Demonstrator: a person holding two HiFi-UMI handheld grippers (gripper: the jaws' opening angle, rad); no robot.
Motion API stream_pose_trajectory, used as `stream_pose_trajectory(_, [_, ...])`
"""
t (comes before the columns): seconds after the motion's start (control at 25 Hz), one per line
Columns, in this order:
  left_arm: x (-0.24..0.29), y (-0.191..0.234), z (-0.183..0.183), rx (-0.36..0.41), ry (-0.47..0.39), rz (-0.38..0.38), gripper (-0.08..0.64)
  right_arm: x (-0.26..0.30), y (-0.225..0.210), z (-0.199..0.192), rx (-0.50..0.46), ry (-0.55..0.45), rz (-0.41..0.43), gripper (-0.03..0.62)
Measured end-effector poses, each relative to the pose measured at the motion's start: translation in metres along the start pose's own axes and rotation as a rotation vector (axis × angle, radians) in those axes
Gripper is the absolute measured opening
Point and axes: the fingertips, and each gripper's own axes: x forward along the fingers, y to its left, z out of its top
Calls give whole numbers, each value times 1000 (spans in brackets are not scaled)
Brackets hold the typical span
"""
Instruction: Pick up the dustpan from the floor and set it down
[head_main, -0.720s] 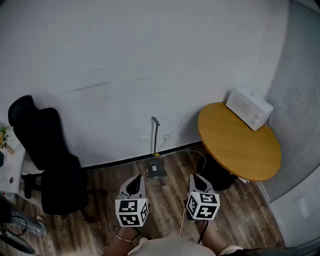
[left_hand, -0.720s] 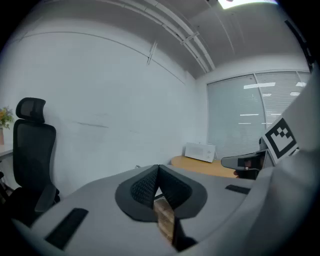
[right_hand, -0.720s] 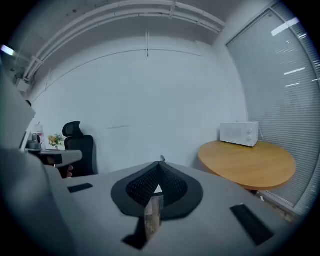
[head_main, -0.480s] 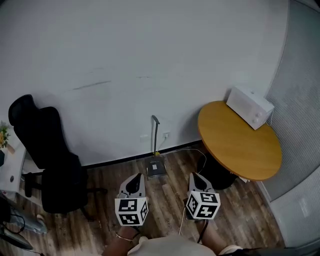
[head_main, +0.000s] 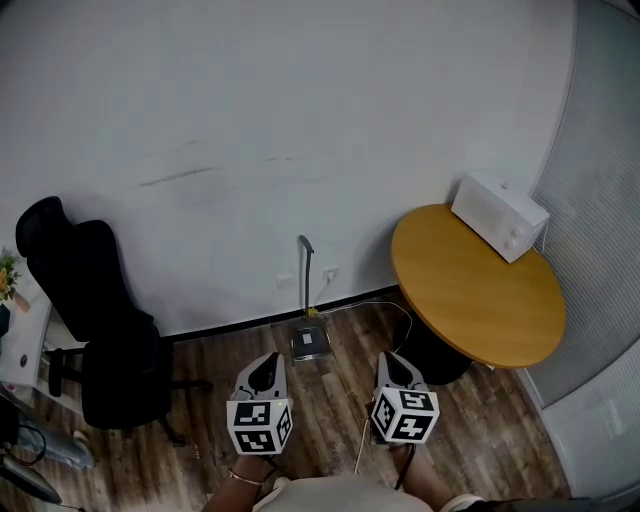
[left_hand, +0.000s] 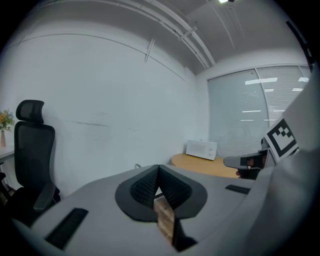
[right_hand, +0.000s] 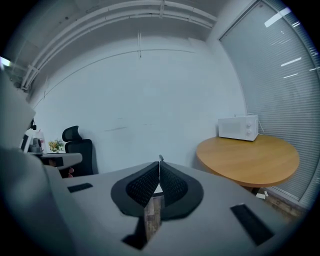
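Holding left gripper (head_main: 267, 364) and right gripper (head_main: 394, 360) side by side at bottom centre, apart. Had both jaw pairs pressed fully together, gripping nothing. Saw dustpan (head_main: 311, 342) on wood floor (head_main: 330, 410) at wall (head_main: 300, 120) base, centre frame, handle upright, above and between grippers, untouched. Noted round table (head_main: 475, 290) right, black chair (head_main: 100, 320) left.

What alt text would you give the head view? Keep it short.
A long-handled dustpan stands on the wood floor by a white wall, just ahead of the left gripper and right gripper, held side by side and holding nothing. A round wooden table with a white microwave is at right, a black office chair at left.
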Motion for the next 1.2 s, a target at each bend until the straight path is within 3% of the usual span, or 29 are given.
stream_pose_trajectory(0.24, [11, -6, -8, -14, 13, 45, 17, 3, -28, -7, 4, 27, 9, 32])
stream_pose_trajectory(0.64, [43, -10, -17, 0, 32, 46, 17, 28, -56, -19, 69, 55, -6, 32])
stream_pose_trajectory(0.84, [79, -2, -17, 3, 31, 25, 17, 57, -65, -17, 85, 59, -29, 32])
stream_pose_trajectory(1.2, [168, 34, 9, 3, 24, 7, 17, 141, -68, 20, 77, 48, -45, 32])
